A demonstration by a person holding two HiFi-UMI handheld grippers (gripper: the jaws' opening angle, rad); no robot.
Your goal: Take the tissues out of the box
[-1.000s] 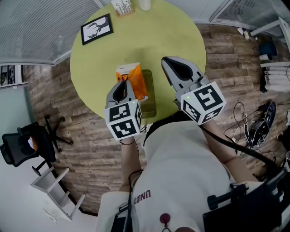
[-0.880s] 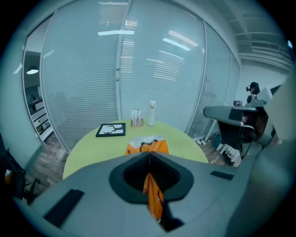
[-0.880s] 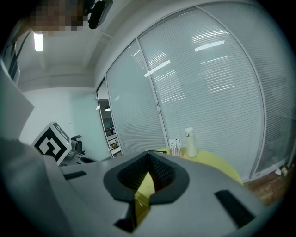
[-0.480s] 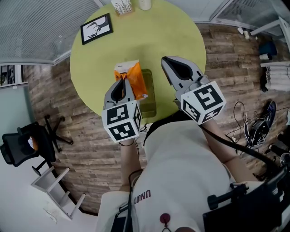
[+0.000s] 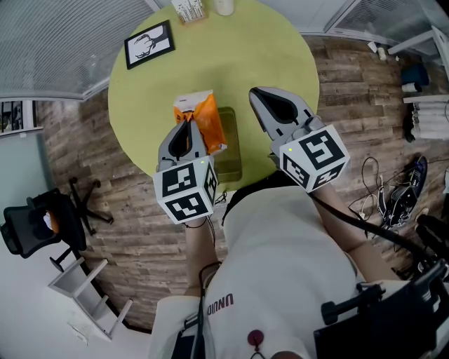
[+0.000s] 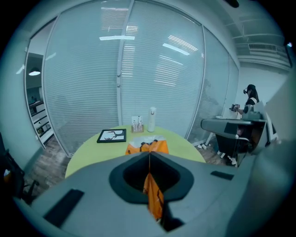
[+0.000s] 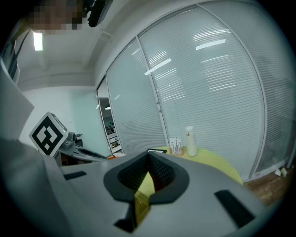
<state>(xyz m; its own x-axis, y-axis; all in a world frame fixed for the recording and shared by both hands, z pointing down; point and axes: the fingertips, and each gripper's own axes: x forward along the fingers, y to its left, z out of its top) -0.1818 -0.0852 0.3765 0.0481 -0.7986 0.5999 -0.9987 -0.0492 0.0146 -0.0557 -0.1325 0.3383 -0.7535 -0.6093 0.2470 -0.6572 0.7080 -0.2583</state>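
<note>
We tag this as an office: glass partition walls with white slatted blinds (image 6: 152, 78), black swivel desk chair (image 5: 31, 224), round lime-green meeting table (image 5: 266, 49), grey-brown wood-plank floor (image 5: 140, 231).

shirt (image 5: 280, 245) print: dark red letters, upside down for me, can't read em
orange pack (image 5: 207, 119): no print I can read

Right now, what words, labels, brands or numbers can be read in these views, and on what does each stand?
Shirt: red lettering, seemingly "UNUDU", not certain.
Orange tissue pack: print too small to read.
Card stand: print too small to read.
</note>
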